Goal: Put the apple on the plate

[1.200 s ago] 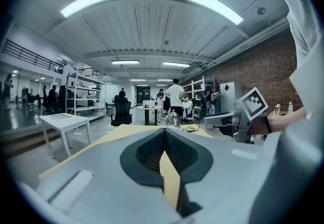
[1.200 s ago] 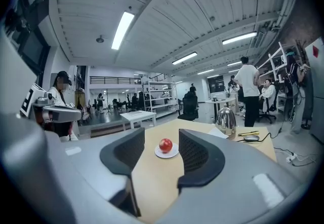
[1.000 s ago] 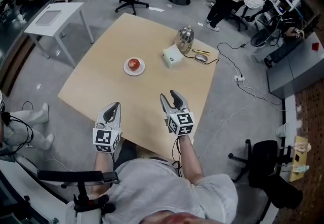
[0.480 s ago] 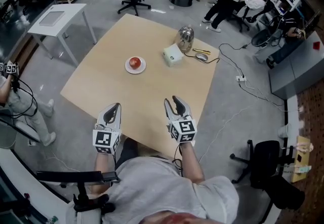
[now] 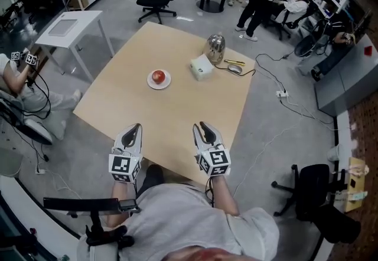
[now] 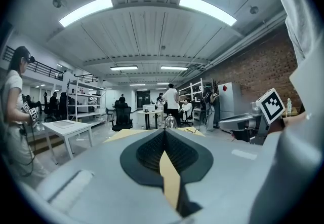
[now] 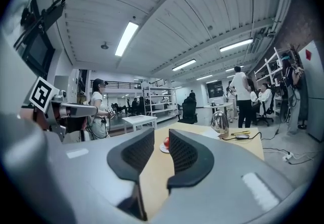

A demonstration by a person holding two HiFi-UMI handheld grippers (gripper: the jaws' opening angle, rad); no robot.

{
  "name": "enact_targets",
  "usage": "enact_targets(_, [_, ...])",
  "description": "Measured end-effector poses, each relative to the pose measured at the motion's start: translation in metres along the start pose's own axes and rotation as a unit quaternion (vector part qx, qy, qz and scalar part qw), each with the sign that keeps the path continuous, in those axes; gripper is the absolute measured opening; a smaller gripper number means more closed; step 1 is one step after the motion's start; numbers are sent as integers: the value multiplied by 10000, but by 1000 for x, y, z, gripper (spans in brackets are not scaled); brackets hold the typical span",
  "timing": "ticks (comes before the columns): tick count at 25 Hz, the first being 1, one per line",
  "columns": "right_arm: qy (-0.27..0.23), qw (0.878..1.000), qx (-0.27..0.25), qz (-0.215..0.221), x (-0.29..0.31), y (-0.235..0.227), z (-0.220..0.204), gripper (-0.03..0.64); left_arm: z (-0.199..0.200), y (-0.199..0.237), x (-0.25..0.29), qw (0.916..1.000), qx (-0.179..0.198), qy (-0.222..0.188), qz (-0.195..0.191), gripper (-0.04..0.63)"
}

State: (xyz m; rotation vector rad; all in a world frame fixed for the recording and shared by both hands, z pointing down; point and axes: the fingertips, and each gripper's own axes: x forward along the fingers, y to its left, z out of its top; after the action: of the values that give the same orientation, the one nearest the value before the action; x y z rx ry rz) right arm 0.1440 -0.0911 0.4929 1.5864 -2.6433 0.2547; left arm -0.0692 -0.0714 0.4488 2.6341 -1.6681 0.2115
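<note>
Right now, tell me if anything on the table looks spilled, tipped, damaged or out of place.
Nothing stands out. The apple sits on the white plate, the metal kettle stands upright, and the white box lies beside it. A mouse rests near the far edge of the table. No spill or damage shows.

Steel kettle [image 5: 215,47], white box [image 5: 201,67], mouse [image 5: 235,67] on wooden table [image 5: 177,124]

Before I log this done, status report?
Left tool shut, empty. Right tool empty, jaws slightly apart, just closing. Apple sits on plate. Nothing in the way.
</note>
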Motion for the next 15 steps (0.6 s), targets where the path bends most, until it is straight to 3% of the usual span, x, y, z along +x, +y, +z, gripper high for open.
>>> enact_targets(15, [-81,9999,76,-60,-26,-1,-8,8,-3,-12,-12,10000,1,-2,-14,18])
